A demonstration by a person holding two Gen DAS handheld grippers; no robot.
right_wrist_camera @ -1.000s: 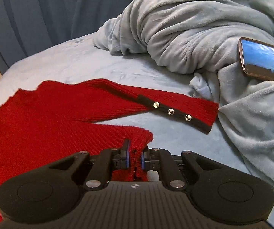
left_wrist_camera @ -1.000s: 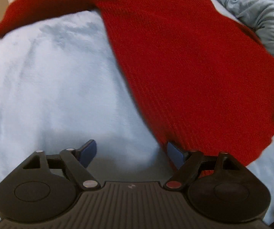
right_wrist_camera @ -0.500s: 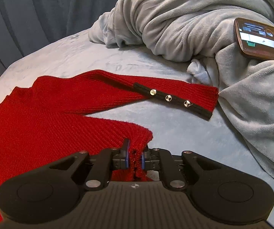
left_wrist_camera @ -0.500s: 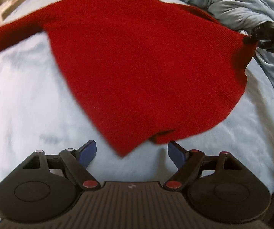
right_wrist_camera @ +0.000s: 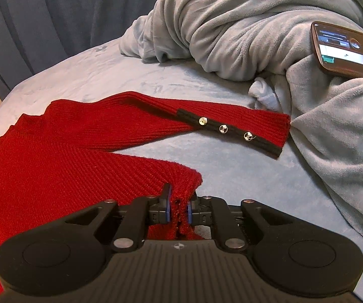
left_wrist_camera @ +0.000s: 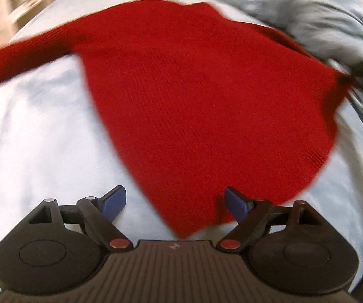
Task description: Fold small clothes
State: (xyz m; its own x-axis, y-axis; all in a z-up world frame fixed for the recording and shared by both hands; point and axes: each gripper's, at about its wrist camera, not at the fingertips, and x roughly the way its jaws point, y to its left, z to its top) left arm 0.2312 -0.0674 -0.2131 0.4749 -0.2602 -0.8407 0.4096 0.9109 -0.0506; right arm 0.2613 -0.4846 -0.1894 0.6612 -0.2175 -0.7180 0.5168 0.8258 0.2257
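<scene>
sweater point(right_wrist_camera: 62, 151): red ribbed knit, matt, slightly fuzzy at the edges
cuff band point(right_wrist_camera: 234, 132): black knit trim, lower centre right of the right wrist view
buttons point(right_wrist_camera: 223, 128): 3, shiny, metallic-looking
bed cover point(right_wrist_camera: 136, 75): pale blue plush cloth, soft nap, matt
blanket point(right_wrist_camera: 232, 25): grey-blue fleece, thick, rumpled, upper right
phone point(right_wrist_camera: 348, 50): glossy screen, smooth dark casing
right gripper point(right_wrist_camera: 178, 208): matt black plastic, ribbed housing, blue pads
left gripper point(left_wrist_camera: 175, 199): same matt black plastic, blue pads, small red and silver pivot caps
</scene>
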